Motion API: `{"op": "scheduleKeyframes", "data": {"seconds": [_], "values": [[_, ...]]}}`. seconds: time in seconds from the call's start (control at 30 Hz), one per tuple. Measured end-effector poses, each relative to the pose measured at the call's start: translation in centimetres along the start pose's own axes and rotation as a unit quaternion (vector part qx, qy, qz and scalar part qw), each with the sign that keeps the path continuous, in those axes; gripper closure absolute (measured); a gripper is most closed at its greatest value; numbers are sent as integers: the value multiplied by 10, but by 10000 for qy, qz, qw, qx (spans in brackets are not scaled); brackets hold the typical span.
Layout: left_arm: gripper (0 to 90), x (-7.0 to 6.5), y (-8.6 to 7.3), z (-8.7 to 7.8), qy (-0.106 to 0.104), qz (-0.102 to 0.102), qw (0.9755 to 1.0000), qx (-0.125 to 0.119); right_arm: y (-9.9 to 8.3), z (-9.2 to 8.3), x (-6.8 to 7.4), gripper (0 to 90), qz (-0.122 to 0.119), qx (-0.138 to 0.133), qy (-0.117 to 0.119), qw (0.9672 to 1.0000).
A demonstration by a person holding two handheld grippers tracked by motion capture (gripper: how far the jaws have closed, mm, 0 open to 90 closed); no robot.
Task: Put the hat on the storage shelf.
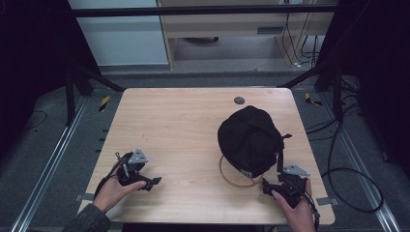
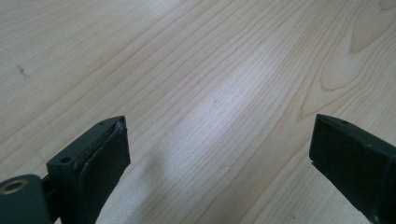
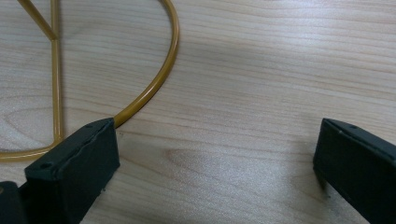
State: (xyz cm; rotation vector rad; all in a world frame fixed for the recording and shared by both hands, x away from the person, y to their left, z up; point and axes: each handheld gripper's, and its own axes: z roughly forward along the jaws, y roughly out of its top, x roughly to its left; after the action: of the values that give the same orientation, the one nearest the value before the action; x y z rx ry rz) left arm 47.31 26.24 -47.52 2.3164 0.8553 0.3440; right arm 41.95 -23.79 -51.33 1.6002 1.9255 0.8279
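**Jaws spread on both grippers, black cap on its gold stand at the right**

Jaws of both grippers stand wide apart with nothing between them but bare wood, as each gripper view shows. Largest is the pale wooden desk. On its right half sits the black cap, draped over a stand so that its crown faces up; its long axis runs from the far edge of the desk toward the near edge, with a light patch at its near, lower rim and a strap end sticking out to the right. Under it lies the gold wire ring of the stand, flat on the desk and jutting out to the near left of the cap. The right gripper rests just beside that ring; in the right gripper view the ring curves away from the left-hand jaw. The left gripper lies well apart, near the front left. A small dark disc sits by the far edge.
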Motion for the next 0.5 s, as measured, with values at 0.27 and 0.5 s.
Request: {"op": "scheduleKeyframes", "data": {"seconds": [0.27, 0.5], "values": [[47, 11, -13, 6, 89, -162, 9998, 12, 0, 0, 0, 4, -1, -2, -2, 10000], [29, 19, -27, 16, 211, -275, 9991, -227, 0, 0, 0, 4, -3, -2, -2, 10000]]}}
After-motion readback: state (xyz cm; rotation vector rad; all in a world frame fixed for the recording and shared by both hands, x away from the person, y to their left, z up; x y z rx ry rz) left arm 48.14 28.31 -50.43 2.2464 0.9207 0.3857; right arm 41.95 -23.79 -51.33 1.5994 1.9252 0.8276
